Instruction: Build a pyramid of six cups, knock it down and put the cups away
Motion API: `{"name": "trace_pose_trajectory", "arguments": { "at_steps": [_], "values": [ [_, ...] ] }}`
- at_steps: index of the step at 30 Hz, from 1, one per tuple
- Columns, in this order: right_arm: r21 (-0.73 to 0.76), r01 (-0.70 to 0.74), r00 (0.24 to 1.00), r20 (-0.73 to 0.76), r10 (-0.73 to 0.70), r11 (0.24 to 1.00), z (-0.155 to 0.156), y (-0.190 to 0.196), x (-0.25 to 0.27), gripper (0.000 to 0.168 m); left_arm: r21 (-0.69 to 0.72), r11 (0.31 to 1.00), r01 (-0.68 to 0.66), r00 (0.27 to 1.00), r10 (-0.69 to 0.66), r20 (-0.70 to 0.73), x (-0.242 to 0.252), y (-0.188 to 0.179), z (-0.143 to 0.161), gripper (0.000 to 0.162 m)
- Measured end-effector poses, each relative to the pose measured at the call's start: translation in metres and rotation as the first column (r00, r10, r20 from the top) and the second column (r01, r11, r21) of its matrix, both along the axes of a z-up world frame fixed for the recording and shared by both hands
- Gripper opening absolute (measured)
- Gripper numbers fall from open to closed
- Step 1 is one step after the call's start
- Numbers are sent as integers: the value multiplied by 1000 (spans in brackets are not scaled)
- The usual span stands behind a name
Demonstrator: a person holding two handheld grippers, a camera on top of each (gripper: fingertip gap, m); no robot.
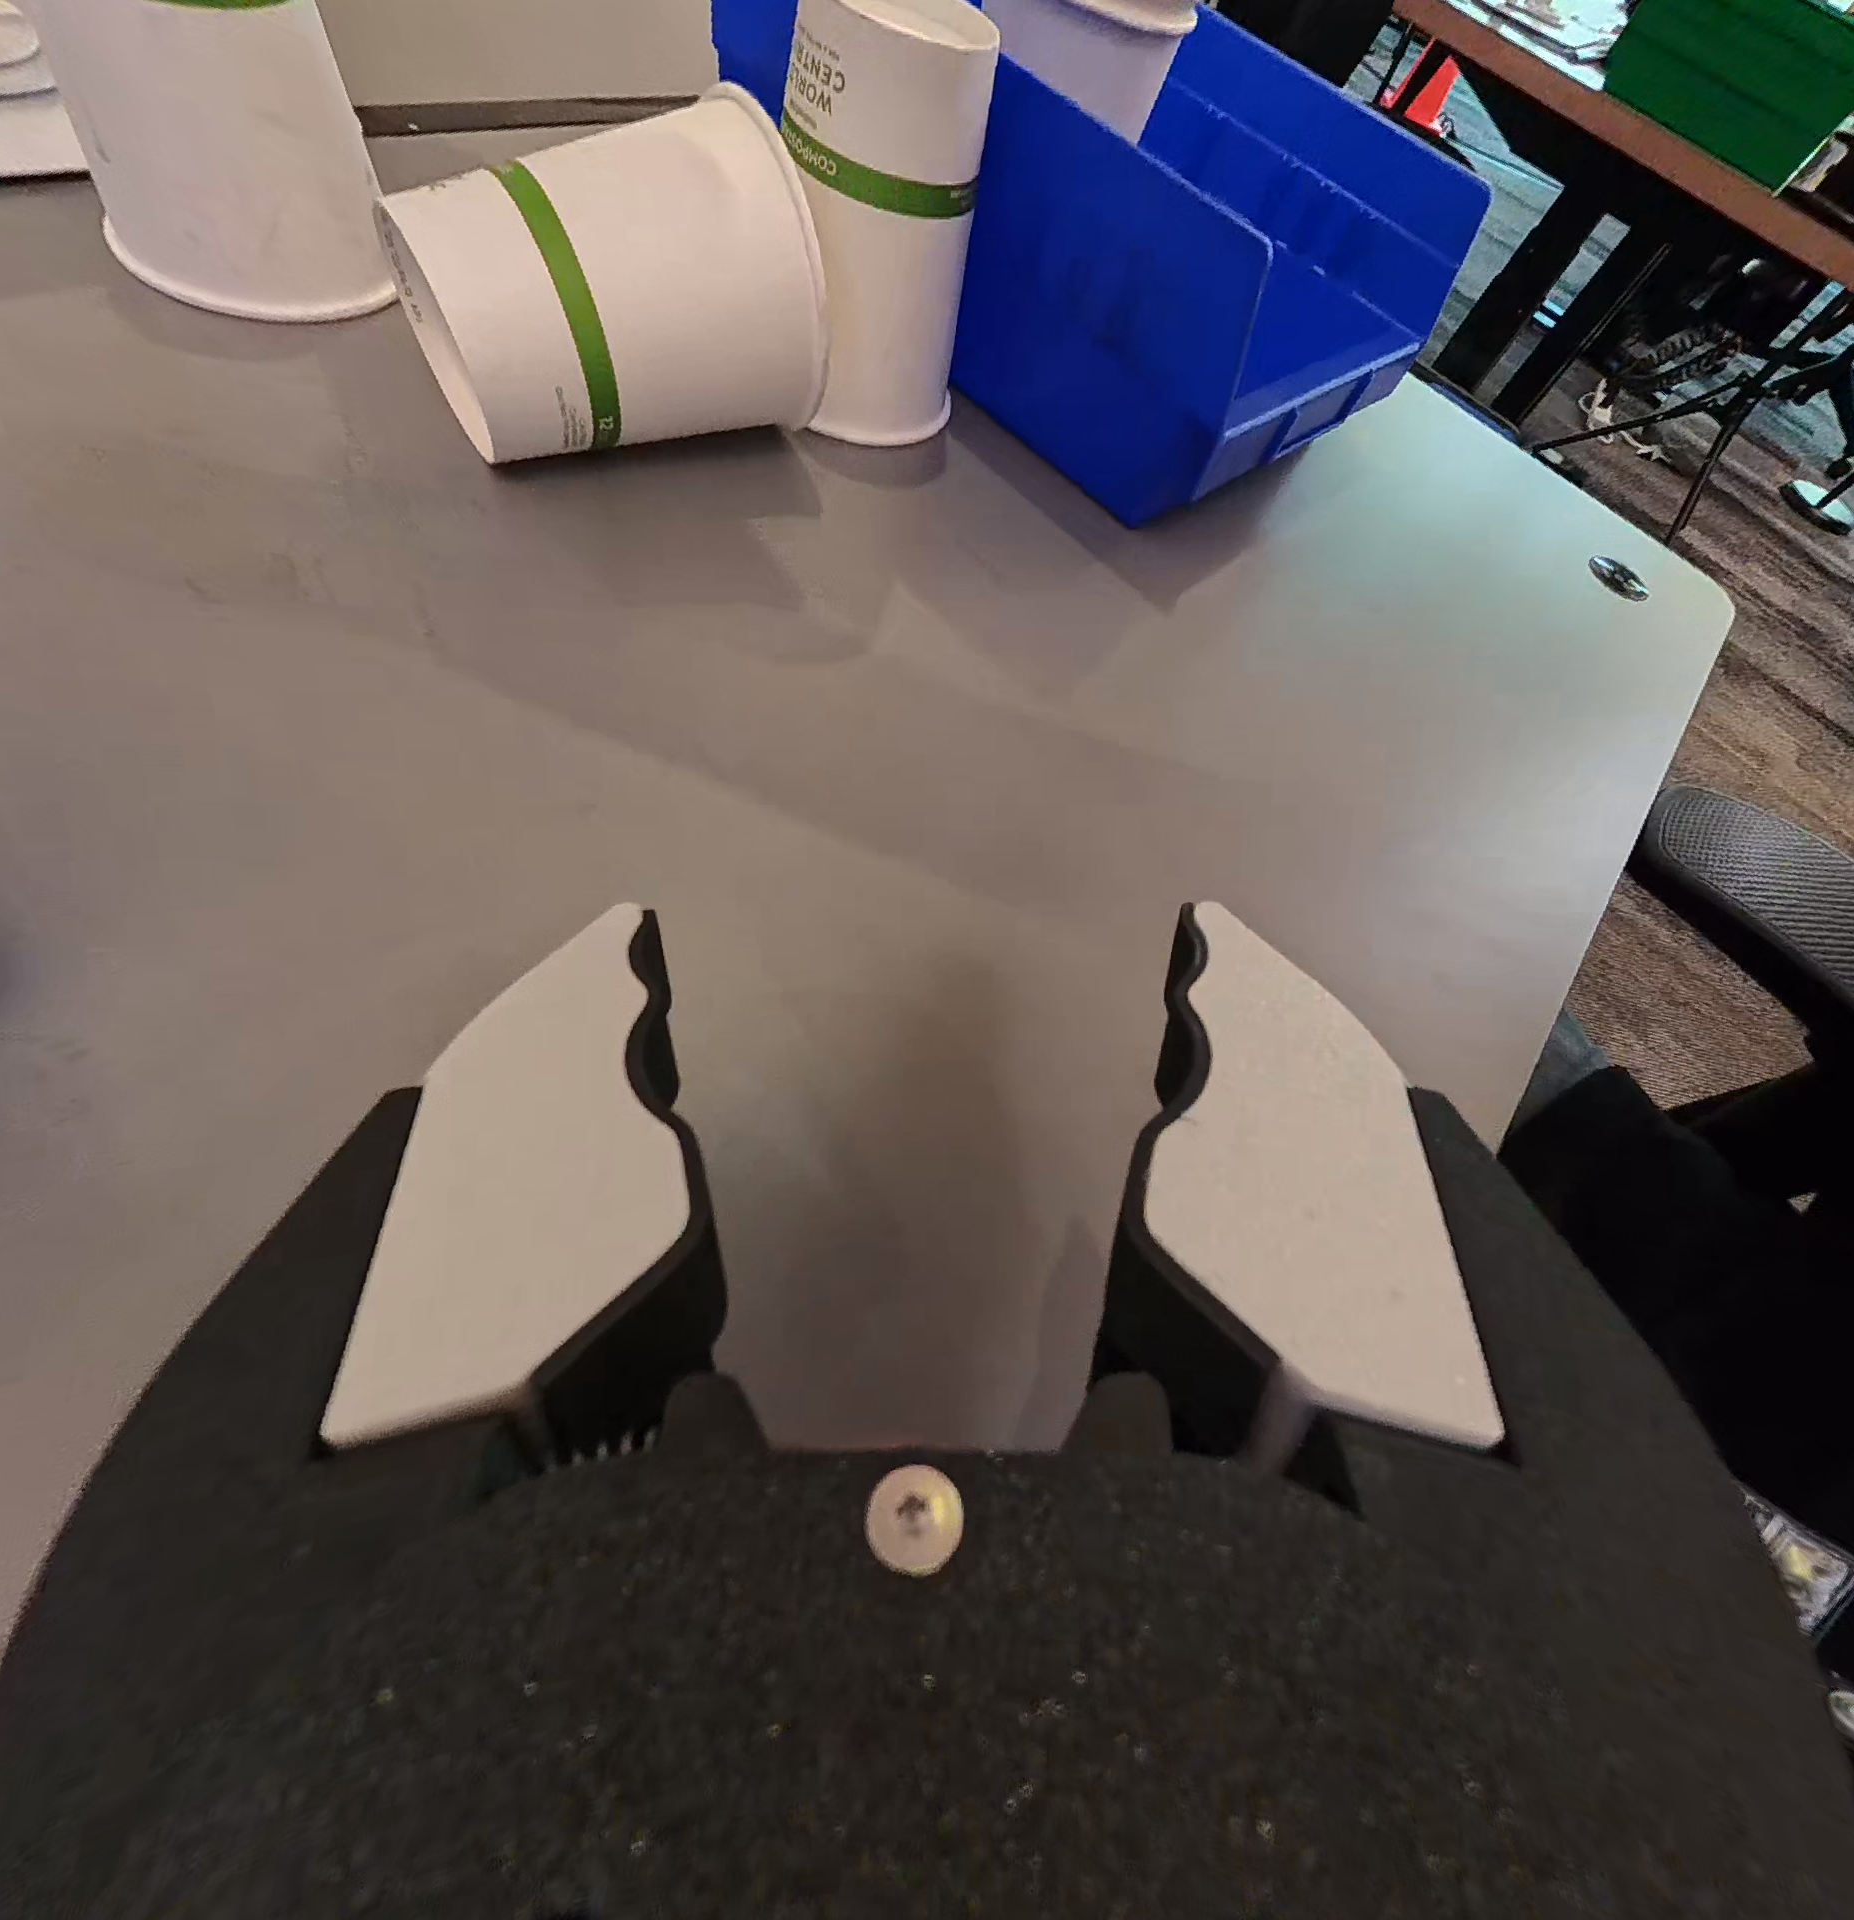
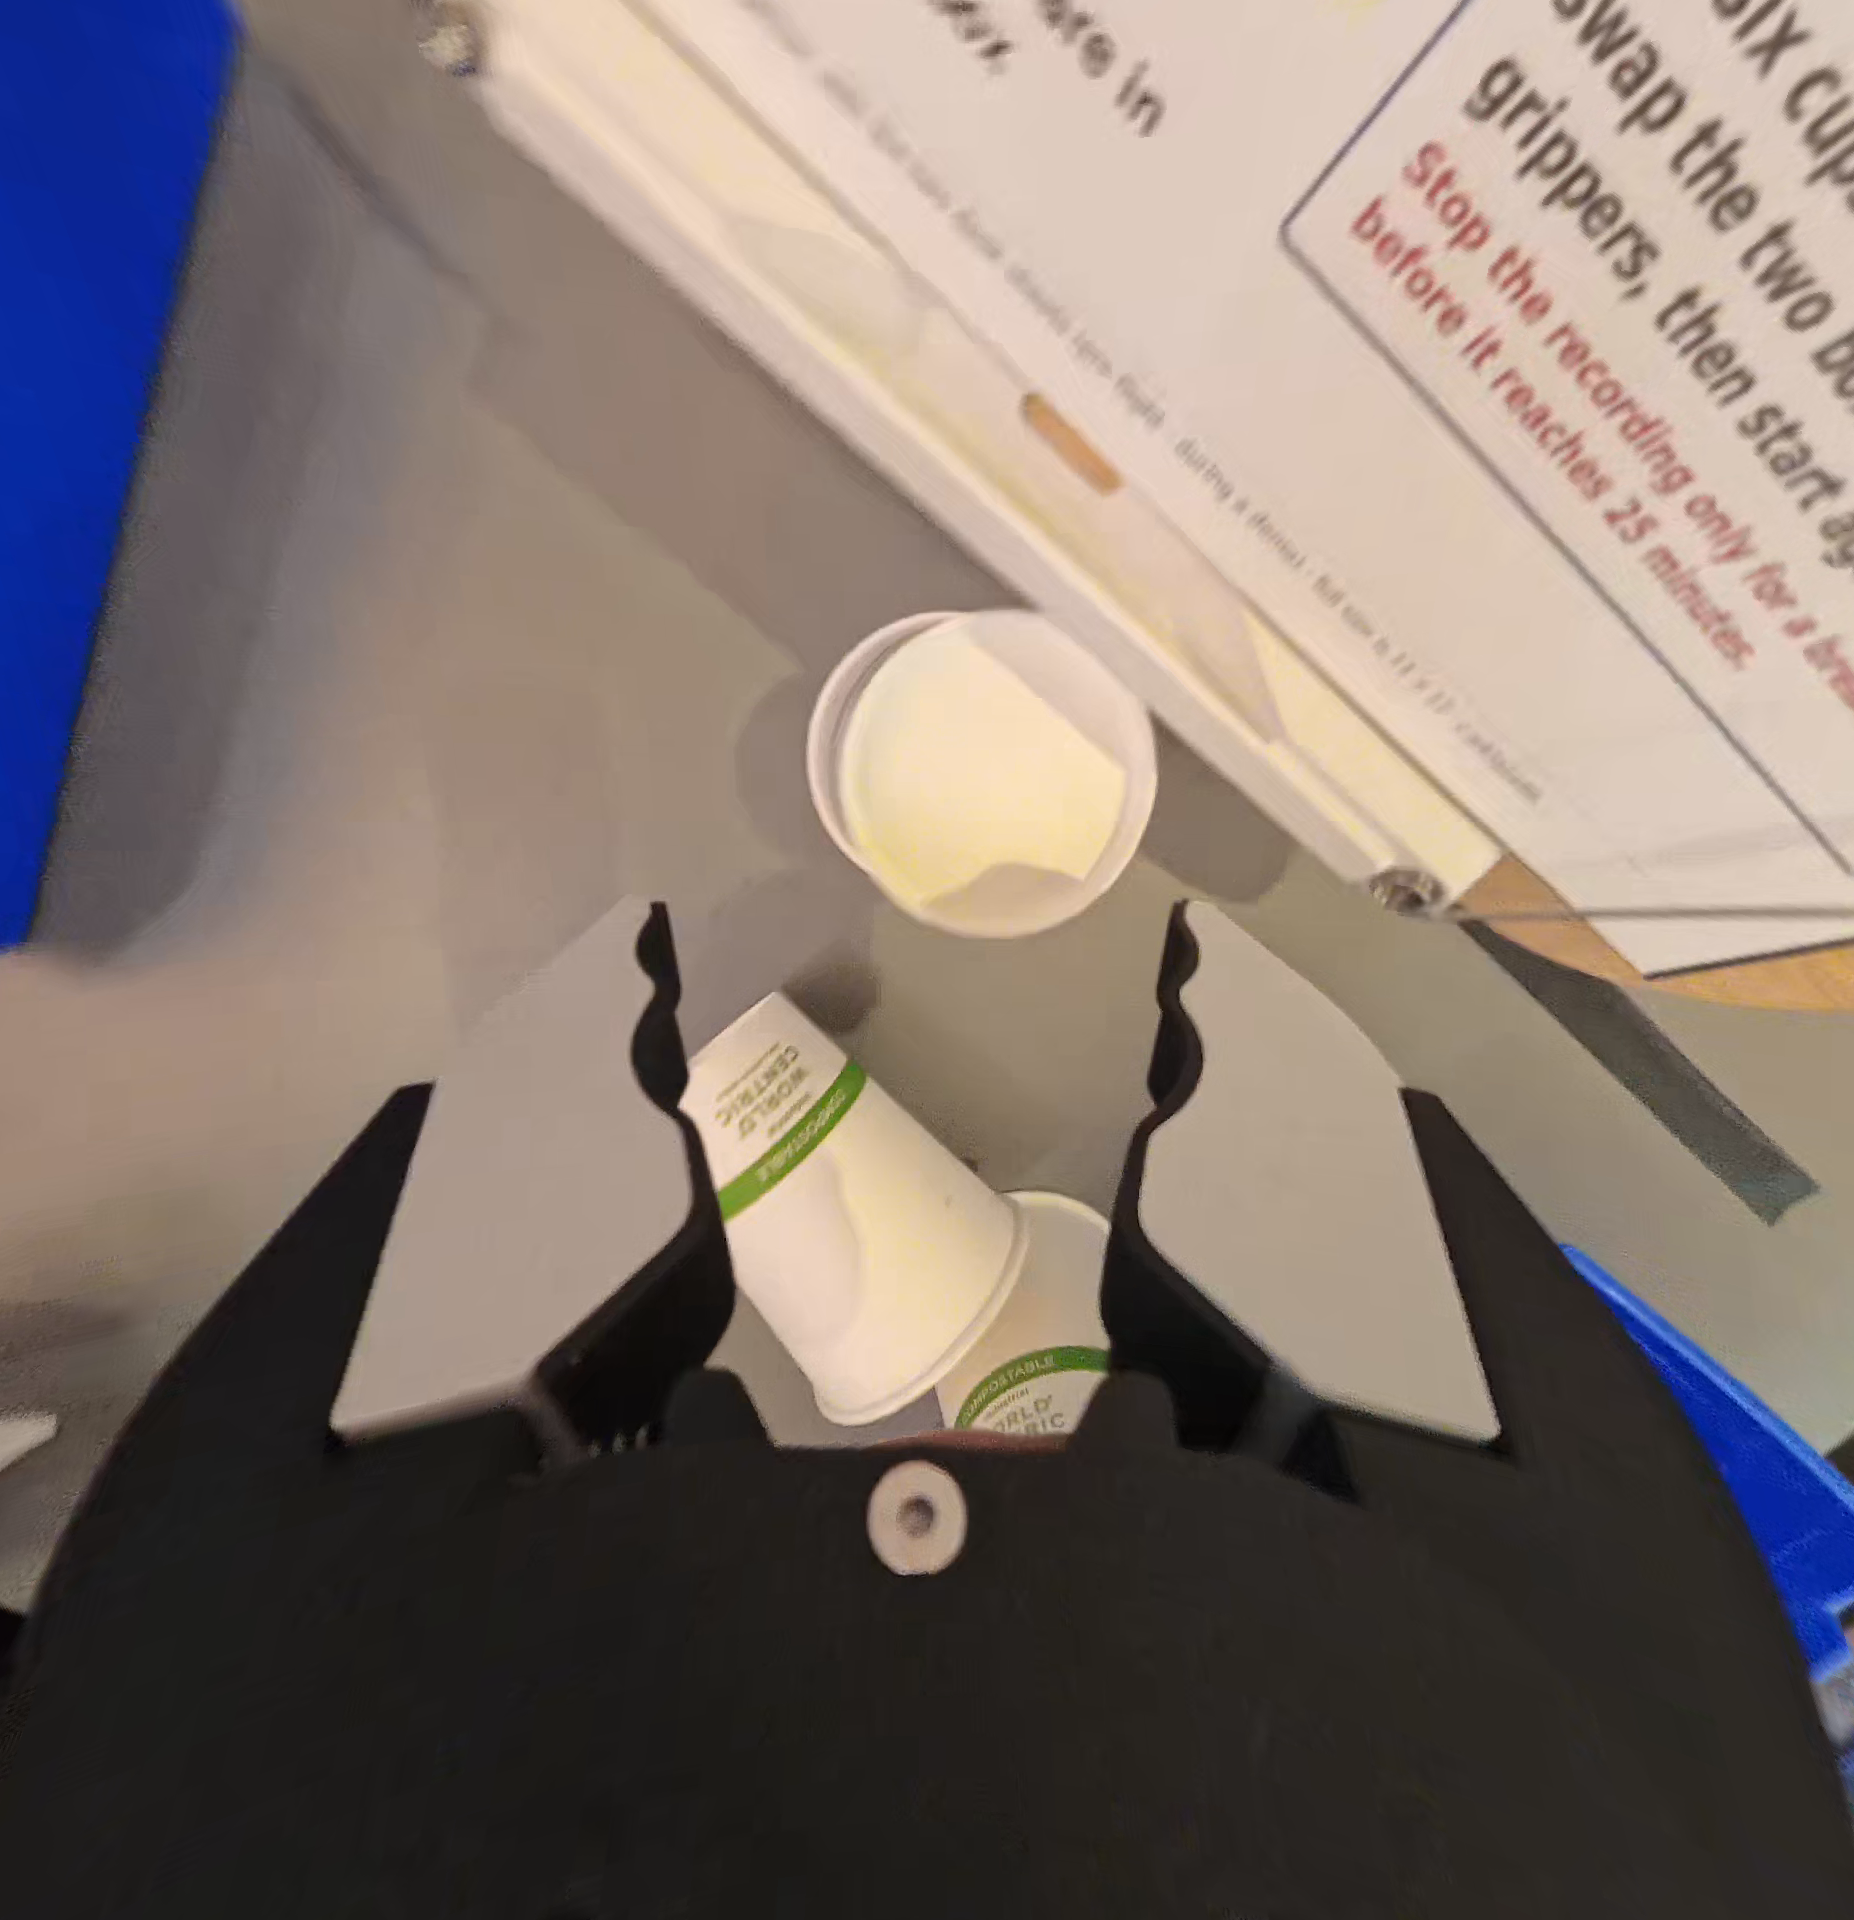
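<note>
Cups toppled, both tools empty

Nearest in my left wrist view, the left gripper (image 1: pixel 918 920) hangs over bare grey table (image 1: pixel 383 727) with its jaws spread wide and nothing between them. I judge it is waiting back here because no cup lies within reach of it. Farther on, one white cup with a green band (image 1: pixel 611 301) lies on its side, leaning against an upside-down cup (image 1: pixel 892 208) that stands just beside a blue bin (image 1: pixel 1162 343). A third cup (image 1: pixel 216 156) stands mouth-down to the left. Another cup (image 1: pixel 1084 52) rises from inside the bin.

My right wrist view looks steeply down and is blurred. The right gripper (image 2: pixel 912 920) is also wide and empty. Between its fingers, lower down, a cup (image 2: pixel 850 1205) lies tipped across another cup (image 2: pixel 1048 1340). Beyond the fingertips a cup (image 2: pixel 980 774) stands mouth-up near a printed sheet (image 2: pixel 1318 364).

Scattered like this, the pyramid looks knocked down; collecting comes next, I judge.
</note>
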State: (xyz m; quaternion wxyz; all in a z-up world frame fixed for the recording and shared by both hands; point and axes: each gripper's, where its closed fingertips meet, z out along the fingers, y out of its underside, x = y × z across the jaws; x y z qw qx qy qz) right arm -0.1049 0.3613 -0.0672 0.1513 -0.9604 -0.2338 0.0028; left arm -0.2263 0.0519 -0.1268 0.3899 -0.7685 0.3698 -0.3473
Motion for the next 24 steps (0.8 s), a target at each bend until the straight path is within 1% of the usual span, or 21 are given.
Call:
{"name": "trace_pose_trajectory", "arguments": {
  "at_steps": [3, 5, 6, 8, 12, 15, 17, 19, 20, 22, 24],
  "values": [
    [-54, 95, 994, 63, -91, 994, -15, 16, 6, 89, -2, 1000, 8, 1000, -8, 1, 0, -3, 1, 91],
    [-53, 134, 985, 115, -127, 990, -24, 21, 9, 90, 7, 1000, 8, 1000, -8, 2, -2, -3, 3, 91],
    [-43, 156, 980, 136, -149, 987, -27, 23, 11, 86, 10, 1000, 10, 1000, -10, 5, -2, -4, 4, 91],
    [-44, 203, 972, 133, -195, 978, -37, 23, 9, 87, 6, 1000, 16, 1000, -16, 10, -1, -5, 5, 91],
    [-41, 241, 959, 162, -231, 970, -58, 17, 9, 79, 3, 1000, 26, 1000, -26, 9, 1, -7, 5, 91],
    [-20, 209, 967, 153, -203, 978, -56, 16, 6, 79, 13, 999, 31, 999, -31, 8, 2, -10, 6, 91],
    [11, 178, 972, 153, -177, 984, -47, 15, 6, 78, 24, 999, 32, 999, -33, 2, 2, -10, 7, 91],
    [47, 139, 984, 109, -143, 989, -29, 14, 0, 78, 33, 999, 28, 1000, -28, 1, 1, -9, 8, 91],
    [74, 114, 991, 68, -119, 991, -17, 13, -6, 78, 34, 999, 25, 1000, -25, 2, 1, -9, 8, 91],
    [154, 58, 997, -60, -49, 986, 15, 9, -24, 78, 36, 999, 19, 1000, -19, 3, 0, -7, 8, 91],
    [258, 6, 978, -202, 48, 966, 52, -3, -42, 78, 39, 999, 11, 1000, -11, 4, -2, -4, 8, 90]
  ]
}}
